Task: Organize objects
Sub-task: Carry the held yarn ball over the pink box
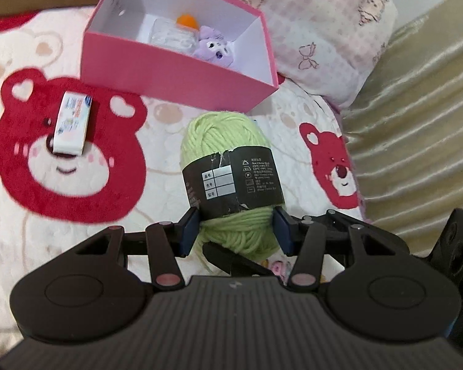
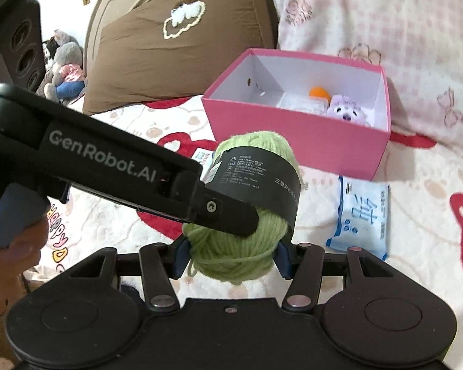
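Note:
A light green yarn ball with a black paper band hangs above the bedspread, gripped from two sides. My left gripper is shut on its lower half, one blue pad on each flank. My right gripper is shut on the same yarn ball from another side. The left gripper's finger crosses in front of the yarn in the right wrist view. Beyond the yarn stands an open pink box. It holds a purple plush toy, an orange thing and a clear packet.
A small white printed box lies on the red bear print to the left. A blue tissue pack lies right of the yarn. A brown pillow, a pink patterned pillow and stuffed toys border the bed.

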